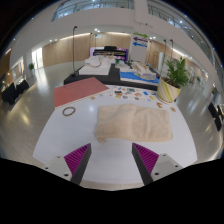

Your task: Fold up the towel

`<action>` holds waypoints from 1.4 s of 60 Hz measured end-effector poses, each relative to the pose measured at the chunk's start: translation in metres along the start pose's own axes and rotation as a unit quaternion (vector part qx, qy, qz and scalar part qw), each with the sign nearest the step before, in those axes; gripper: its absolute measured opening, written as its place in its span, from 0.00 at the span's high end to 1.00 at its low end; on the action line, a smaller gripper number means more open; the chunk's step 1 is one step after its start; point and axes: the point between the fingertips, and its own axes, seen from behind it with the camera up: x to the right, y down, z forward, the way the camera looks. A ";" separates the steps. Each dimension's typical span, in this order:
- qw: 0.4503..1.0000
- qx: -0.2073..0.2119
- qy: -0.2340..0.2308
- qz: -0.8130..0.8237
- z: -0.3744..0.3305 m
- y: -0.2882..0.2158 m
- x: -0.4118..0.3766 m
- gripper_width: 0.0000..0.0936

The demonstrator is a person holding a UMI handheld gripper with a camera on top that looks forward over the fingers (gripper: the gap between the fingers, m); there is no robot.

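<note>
A beige towel (132, 124) lies flat on the white table (60, 135), spread out as a rough rectangle just beyond my fingers. My gripper (112, 160) hovers above the table's near edge. It is open and empty, with the magenta pads (77, 157) wide apart. The towel's near edge is a little ahead of the fingertips, slightly to the right of centre.
A reddish-brown mat (78, 92) lies at the table's far left, with a dark ring (68, 111) in front of it. Small items (128, 95) sit beyond the towel. A potted plant (175, 75) stands at the far right. Desks and stands are behind.
</note>
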 end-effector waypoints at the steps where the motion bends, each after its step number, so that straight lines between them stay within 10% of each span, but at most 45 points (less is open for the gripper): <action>1: 1.000 0.001 0.000 0.000 0.006 -0.003 -0.002 0.09; 34: 0.999 -0.002 0.009 -0.032 0.185 -0.058 -0.036 0.10; 42: 0.998 -0.011 0.025 -0.051 0.194 -0.052 -0.032 0.23; 50: 0.994 -0.010 0.067 -0.081 0.198 -0.053 -0.011 0.84; 54: 0.995 -0.012 0.068 -0.072 0.197 -0.055 -0.009 0.96; 84: 0.994 0.057 0.023 0.088 0.106 -0.142 0.124 0.97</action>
